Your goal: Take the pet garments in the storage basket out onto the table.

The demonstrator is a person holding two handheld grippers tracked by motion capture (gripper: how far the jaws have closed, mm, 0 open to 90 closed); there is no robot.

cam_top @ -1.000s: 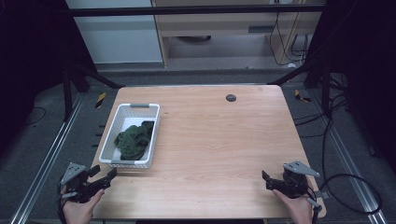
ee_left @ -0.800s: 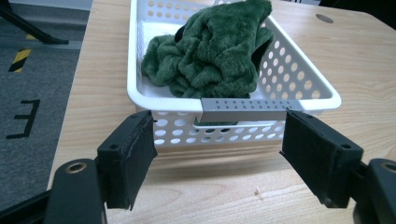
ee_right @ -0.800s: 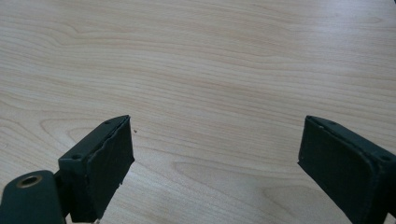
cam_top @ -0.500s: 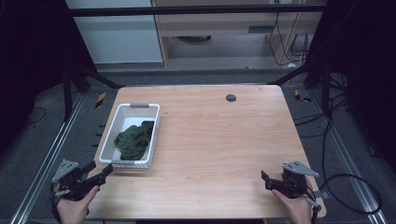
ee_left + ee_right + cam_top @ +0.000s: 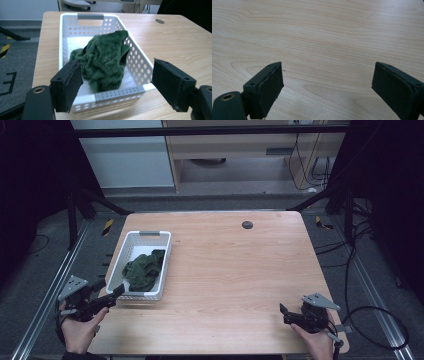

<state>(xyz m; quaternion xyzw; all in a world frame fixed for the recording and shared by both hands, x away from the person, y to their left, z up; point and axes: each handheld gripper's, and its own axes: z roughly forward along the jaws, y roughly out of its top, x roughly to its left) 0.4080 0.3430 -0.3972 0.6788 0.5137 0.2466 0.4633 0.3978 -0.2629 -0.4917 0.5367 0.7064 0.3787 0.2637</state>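
Note:
A white perforated basket stands on the left part of the wooden table, with a crumpled dark green furry cloth lying inside it. My left gripper hovers open just off the basket's near end, its jaws spread wider than the basket's short wall and empty. At the table's near right corner my right gripper stands open over bare wood, nothing between its jaws.
A small dark round disc sits on the table near its far edge. Black frame posts stand at both sides, and cables trail on the floor to the right. Grey floor with a metal rail lies left of the table.
My left gripper has drifted left and back toward the table's near left corner, then lifted slightly toward the basket's near end. The right gripper has stayed put.

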